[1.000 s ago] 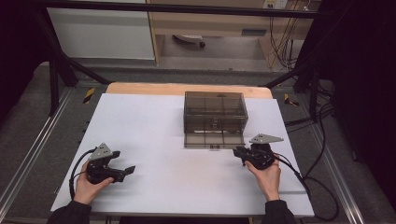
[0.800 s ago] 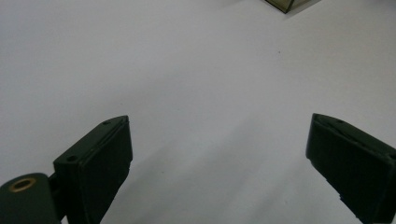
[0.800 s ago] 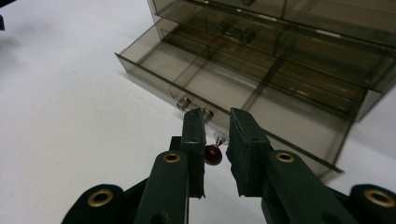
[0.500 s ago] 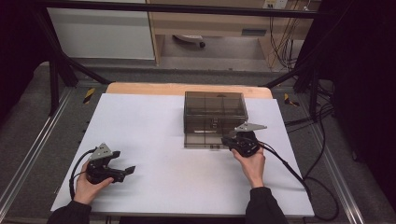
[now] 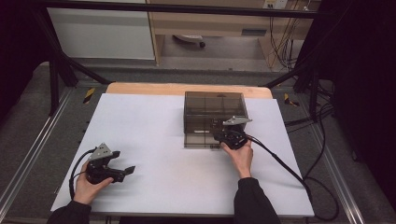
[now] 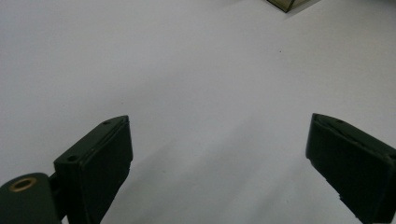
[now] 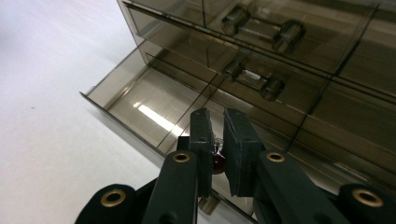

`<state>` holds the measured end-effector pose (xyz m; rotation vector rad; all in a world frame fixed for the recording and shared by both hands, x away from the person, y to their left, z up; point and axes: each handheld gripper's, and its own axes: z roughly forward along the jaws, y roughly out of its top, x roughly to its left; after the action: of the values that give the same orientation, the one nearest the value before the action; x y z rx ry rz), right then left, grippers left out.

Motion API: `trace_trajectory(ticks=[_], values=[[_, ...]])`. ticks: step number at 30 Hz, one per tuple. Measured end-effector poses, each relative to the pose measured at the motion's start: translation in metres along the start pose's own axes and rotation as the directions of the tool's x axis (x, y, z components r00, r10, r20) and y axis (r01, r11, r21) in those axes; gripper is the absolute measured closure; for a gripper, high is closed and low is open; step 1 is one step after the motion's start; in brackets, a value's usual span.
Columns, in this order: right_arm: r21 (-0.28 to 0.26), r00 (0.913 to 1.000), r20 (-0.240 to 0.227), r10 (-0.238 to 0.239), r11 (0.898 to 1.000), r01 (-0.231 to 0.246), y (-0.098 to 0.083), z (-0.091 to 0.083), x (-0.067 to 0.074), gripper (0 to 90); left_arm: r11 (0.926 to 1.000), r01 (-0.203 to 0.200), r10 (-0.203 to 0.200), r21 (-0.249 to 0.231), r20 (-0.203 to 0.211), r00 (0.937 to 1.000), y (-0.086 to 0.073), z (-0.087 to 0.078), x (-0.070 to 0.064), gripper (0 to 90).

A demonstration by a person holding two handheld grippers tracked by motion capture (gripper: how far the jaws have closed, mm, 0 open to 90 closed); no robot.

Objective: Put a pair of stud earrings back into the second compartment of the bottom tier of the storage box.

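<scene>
Two tools at work. Right tool [image 7: 215, 140] nearly closed, pinching small dark red bead [image 7: 217, 163] over open bottom drawer [image 7: 140, 100] of smoky plastic drawer box [image 5: 215, 112] at far side of surface [image 5: 140, 126]. Bead likely light, hard, slippery, prone to roll; best gripped across middle, gently. Left tool [image 6: 219, 154] wide, holding nothing, low over bare surface.
</scene>
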<state>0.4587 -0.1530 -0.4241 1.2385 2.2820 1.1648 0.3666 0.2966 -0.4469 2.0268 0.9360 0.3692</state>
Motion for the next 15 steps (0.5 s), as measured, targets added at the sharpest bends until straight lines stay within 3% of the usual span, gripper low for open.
trace_trajectory(ticks=[8,15], values=[[-0.006,0.9999,-0.012,0.009,1.0,-0.009,-0.002,0.005,0.001,74.3,1.0,0.0,0.0,0.0,0.001,1.0,0.0,0.0,0.0,7.1],[-0.034,0.9999,-0.01,0.002,0.999,-0.002,0.002,-0.006,0.001,61.4,1.0,-0.001,0.001,0.001,-0.001,1.0,0.0,0.0,0.0,7.1]])
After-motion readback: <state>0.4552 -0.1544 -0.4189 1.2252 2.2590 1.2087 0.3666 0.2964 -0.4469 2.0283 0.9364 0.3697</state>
